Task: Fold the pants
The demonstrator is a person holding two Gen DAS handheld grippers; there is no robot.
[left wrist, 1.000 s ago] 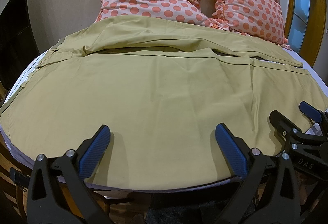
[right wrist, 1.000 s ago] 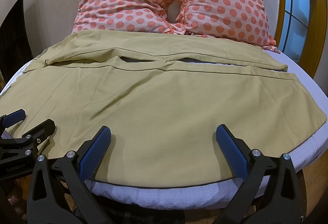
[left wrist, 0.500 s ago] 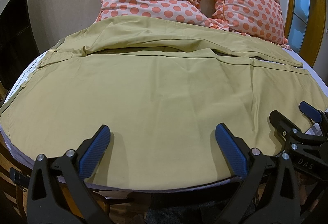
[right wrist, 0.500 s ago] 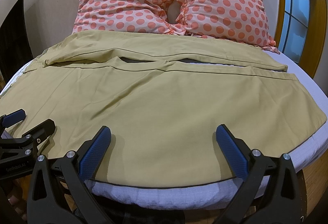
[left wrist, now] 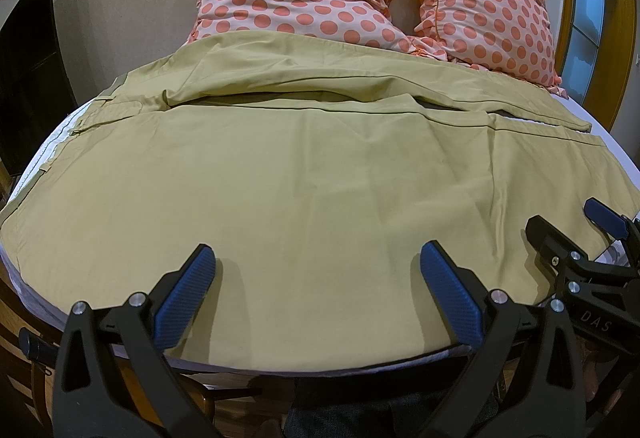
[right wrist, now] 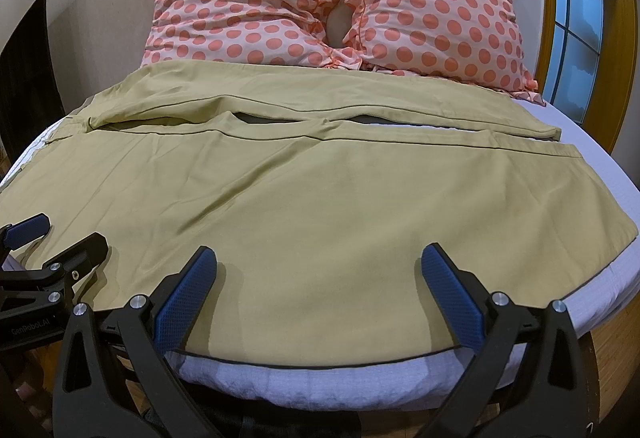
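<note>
I hold my left gripper (left wrist: pixel 316 280) and right gripper (right wrist: pixel 318 278) wide apart, gripping nothing, over the near bed (right wrist: pixel 592 302) edge, ready to pinch the flat pants (right wrist: pixel 320 205) for a first fold.

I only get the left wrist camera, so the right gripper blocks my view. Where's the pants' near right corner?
Observer: The pants corner lies flat on the sheet, with bare sheet beyond it.
Operator: Is the right gripper holding anything?
Observer: No. The right gripper is open over the near hem, holding nothing.
Operator: Does the hem hang over the edge there?
Observer: No. A bare strip of sheet shows in front of it.
</note>
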